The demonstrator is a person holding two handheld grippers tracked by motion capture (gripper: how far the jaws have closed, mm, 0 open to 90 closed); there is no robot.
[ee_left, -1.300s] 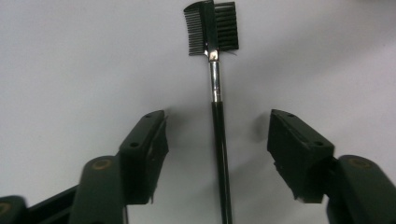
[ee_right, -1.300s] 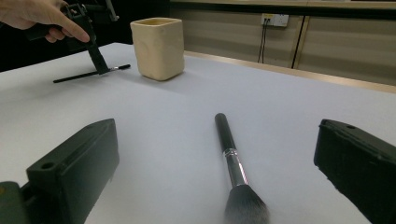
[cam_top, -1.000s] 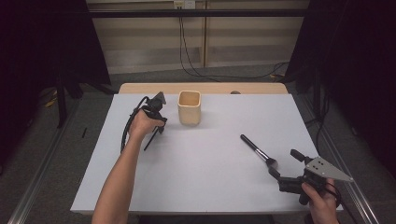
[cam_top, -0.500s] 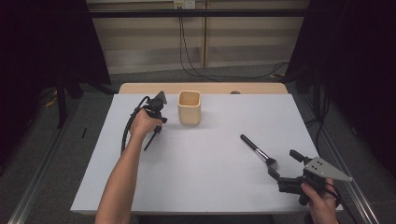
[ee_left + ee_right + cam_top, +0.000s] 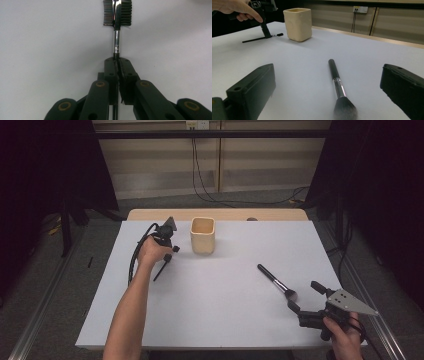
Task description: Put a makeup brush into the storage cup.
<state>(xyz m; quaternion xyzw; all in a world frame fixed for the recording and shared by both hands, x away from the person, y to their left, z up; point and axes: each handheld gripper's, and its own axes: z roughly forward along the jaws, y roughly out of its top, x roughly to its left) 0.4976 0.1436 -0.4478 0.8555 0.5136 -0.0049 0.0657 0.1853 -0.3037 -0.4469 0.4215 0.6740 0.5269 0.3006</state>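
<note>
Jaws of your left gripper (image 5: 117, 62) have just closed on the brow comb-brush (image 5: 117, 15), ready to lift toward the beige cup (image 5: 202, 235) near the desk's far edge. Your right gripper (image 5: 327, 87) stands released, straddling the powder brush (image 5: 338, 87) for its turn.

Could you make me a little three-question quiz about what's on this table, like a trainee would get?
1. True or false: the left hand-held gripper is shut on the thin comb brush.
2. What lies between the open jaws of the right hand-held gripper? A) the cup B) the powder brush C) a cable
3. Fill in: the beige cup stands ____, its mouth facing up.

Key: 1 true, its jaws have just been closing and now pinch the handle. 2 B, the powder brush lies on the white table, not yet gripped. 3 upright.
</note>
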